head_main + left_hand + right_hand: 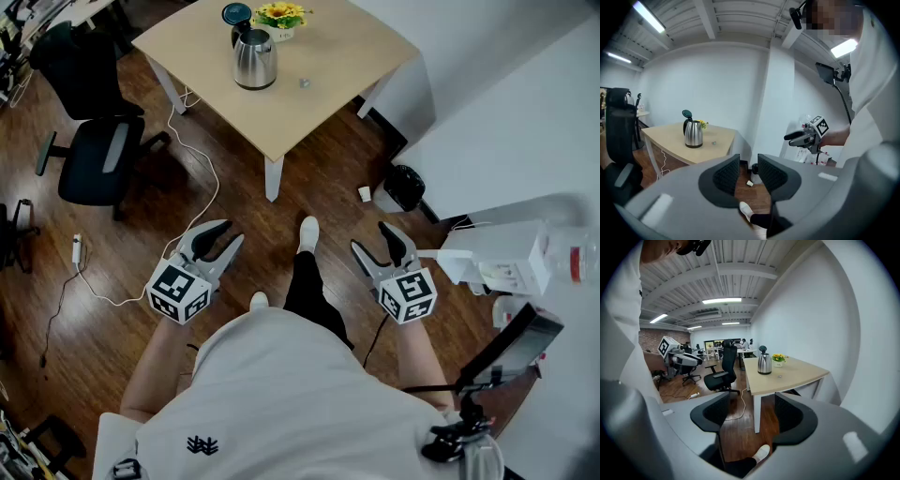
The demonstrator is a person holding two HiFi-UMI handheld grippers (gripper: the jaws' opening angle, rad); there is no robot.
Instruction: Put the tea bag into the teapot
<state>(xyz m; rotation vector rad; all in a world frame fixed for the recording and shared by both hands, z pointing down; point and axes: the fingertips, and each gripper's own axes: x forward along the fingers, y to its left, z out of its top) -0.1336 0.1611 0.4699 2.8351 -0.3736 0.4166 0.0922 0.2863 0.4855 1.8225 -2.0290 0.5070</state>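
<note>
- No legible text, brand, number or sign in any view.
- Left marker cube (178,291), right marker cube (409,295): black-and-white square code patterns only, no characters.
- Shirt emblem (202,445): too small to read.
- White box (497,267) print: blurred.

A pale square wooden table with white legs (309,112) stands on the dark plank floor (131,244). On the tabletop, a steel kettle-shaped teapot with a dark lid (253,60) sits toward 10 o'clock. A white pot of yellow flowers (280,19) is at 12, and a small grey object (304,83) lies at the teapot's 3 o'clock.
</note>
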